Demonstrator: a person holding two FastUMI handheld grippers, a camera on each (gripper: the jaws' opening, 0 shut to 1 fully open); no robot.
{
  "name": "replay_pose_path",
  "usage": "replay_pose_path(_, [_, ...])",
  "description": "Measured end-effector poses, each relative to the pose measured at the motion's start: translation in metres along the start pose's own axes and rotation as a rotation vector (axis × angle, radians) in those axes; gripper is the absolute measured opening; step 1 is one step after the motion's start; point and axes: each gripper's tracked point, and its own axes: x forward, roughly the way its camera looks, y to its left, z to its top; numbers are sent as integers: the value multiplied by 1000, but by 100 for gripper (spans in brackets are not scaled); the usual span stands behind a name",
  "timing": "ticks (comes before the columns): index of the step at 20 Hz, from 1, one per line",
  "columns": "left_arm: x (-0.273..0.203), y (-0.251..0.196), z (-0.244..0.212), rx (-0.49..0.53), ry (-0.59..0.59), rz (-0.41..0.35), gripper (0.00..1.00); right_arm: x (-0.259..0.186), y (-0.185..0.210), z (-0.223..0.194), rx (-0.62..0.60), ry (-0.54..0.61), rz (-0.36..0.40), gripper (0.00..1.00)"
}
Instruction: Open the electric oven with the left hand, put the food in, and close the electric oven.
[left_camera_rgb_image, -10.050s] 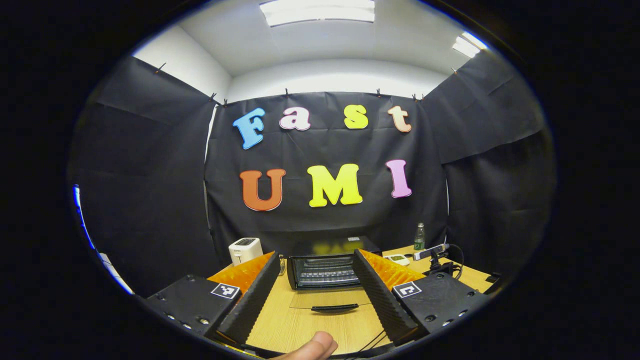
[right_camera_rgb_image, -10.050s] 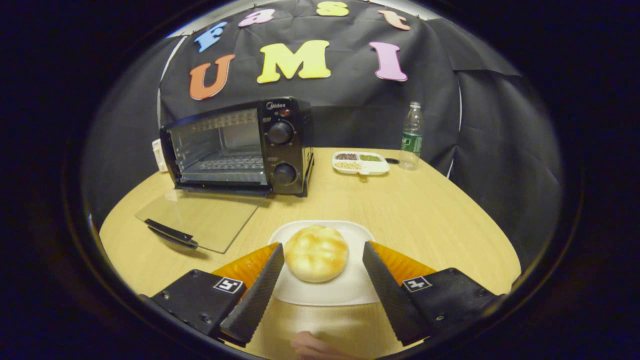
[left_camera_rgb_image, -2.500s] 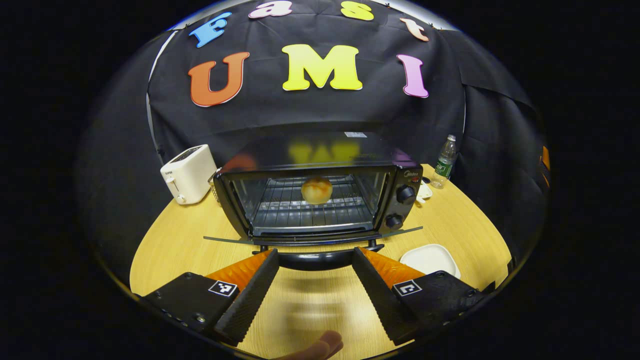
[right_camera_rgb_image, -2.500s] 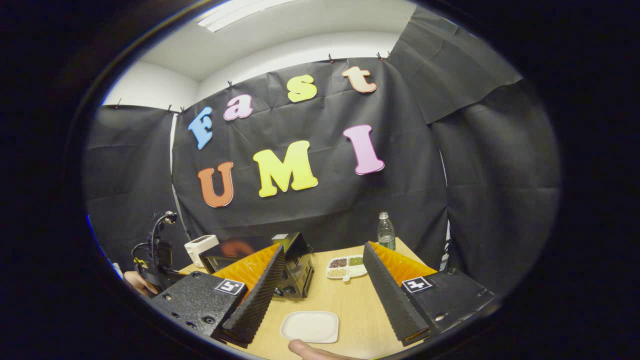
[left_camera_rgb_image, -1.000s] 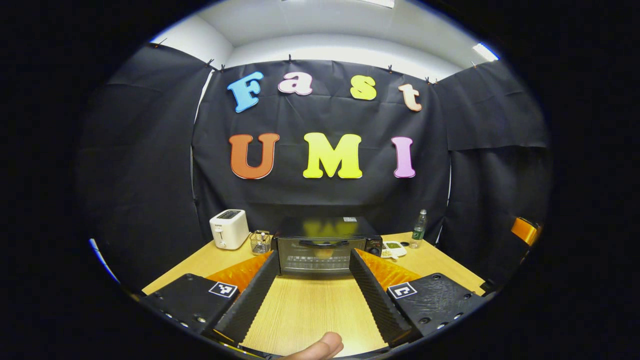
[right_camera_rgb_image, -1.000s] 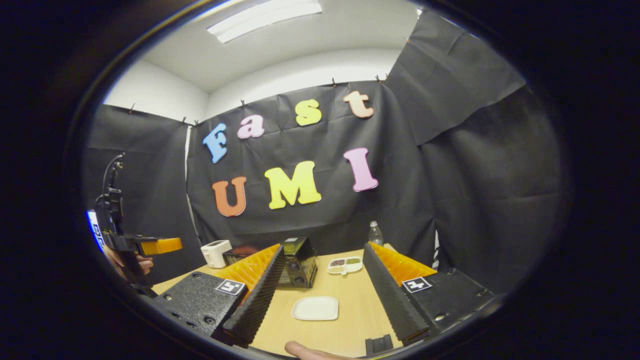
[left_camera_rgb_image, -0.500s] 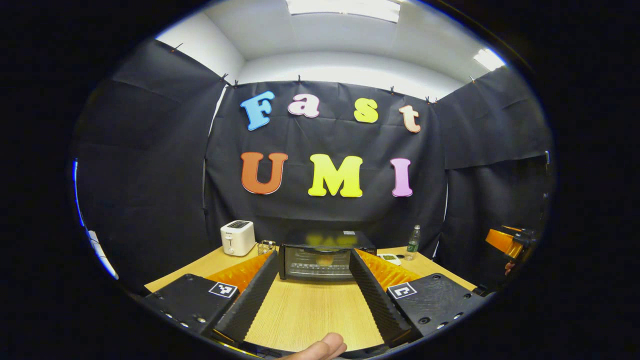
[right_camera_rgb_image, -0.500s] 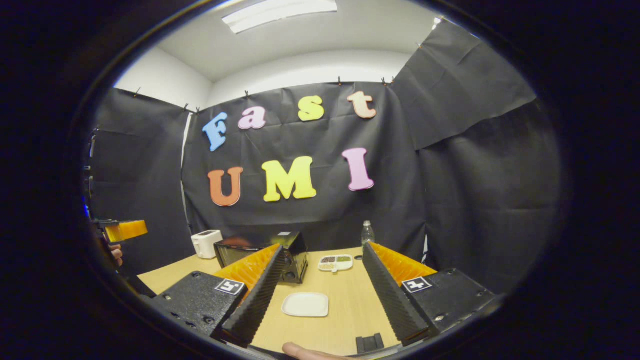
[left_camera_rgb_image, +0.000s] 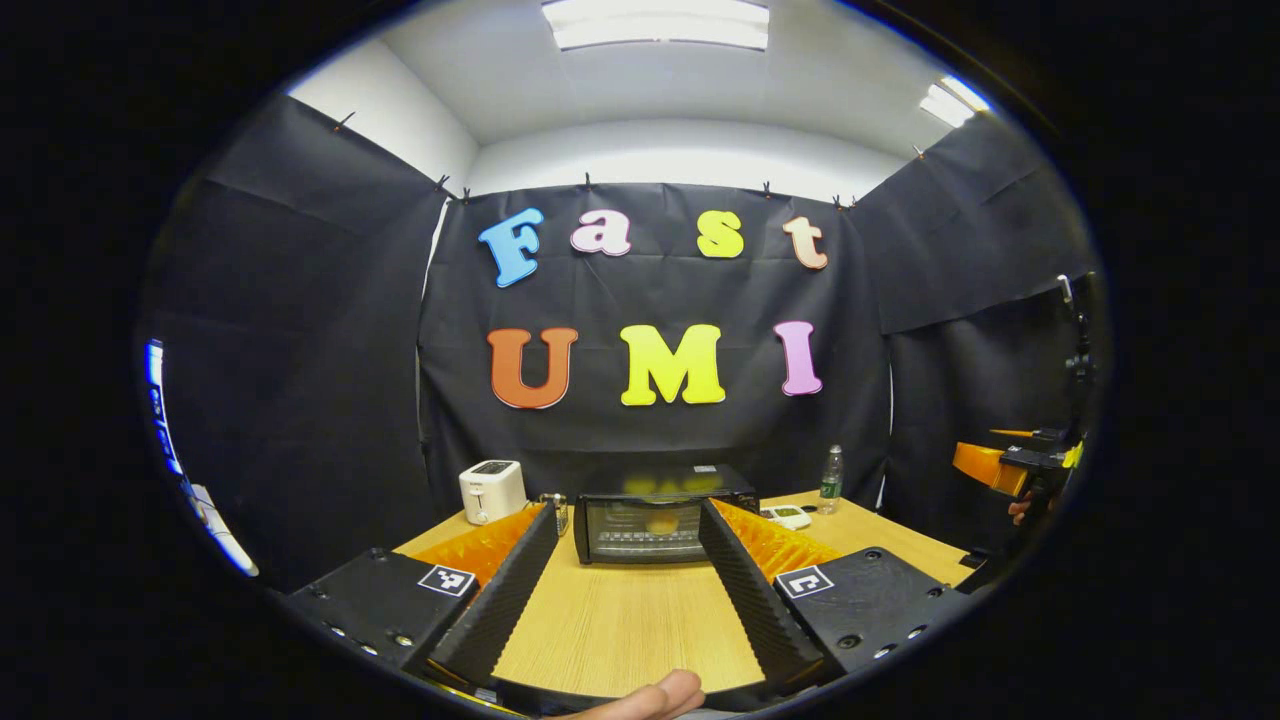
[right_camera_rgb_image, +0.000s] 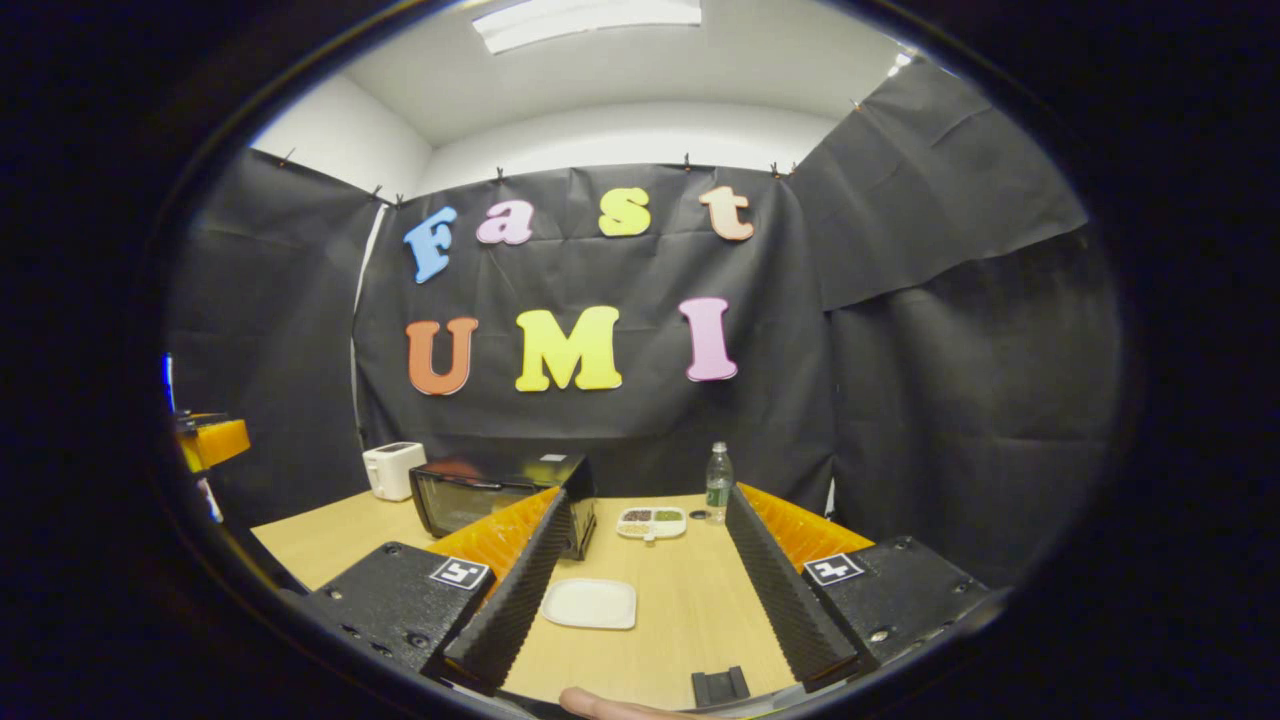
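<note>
The black electric oven (left_camera_rgb_image: 650, 530) stands at the back of the wooden table (left_camera_rgb_image: 620, 630) with its glass door closed. A round bun (left_camera_rgb_image: 662, 522) shows dimly through the glass. My left gripper (left_camera_rgb_image: 626, 508) is open and empty, held back from the oven over the near table. In the right gripper view the oven (right_camera_rgb_image: 495, 503) sits left of centre, and the white plate (right_camera_rgb_image: 590, 603) lies bare on the table. My right gripper (right_camera_rgb_image: 648, 495) is open with nothing between its fingers. It also shows far right in the left gripper view as the right gripper (left_camera_rgb_image: 985, 465).
A white toaster (left_camera_rgb_image: 490, 490) and a small wire basket (left_camera_rgb_image: 553, 505) stand left of the oven. A water bottle (right_camera_rgb_image: 717, 483) and a divided snack dish (right_camera_rgb_image: 652, 522) sit at the back right. A small black block (right_camera_rgb_image: 720, 687) lies at the near table edge.
The bun went from the plate into the oven, and the door, open 2.5 s ago, is now closed. Over the last second both grippers drew back and apart.
</note>
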Motion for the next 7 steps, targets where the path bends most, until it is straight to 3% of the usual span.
replay_pose_path(7, [11, 5, -32, 30, 69, 15, 93, -6, 24, 1, 4, -23, 60, 95])
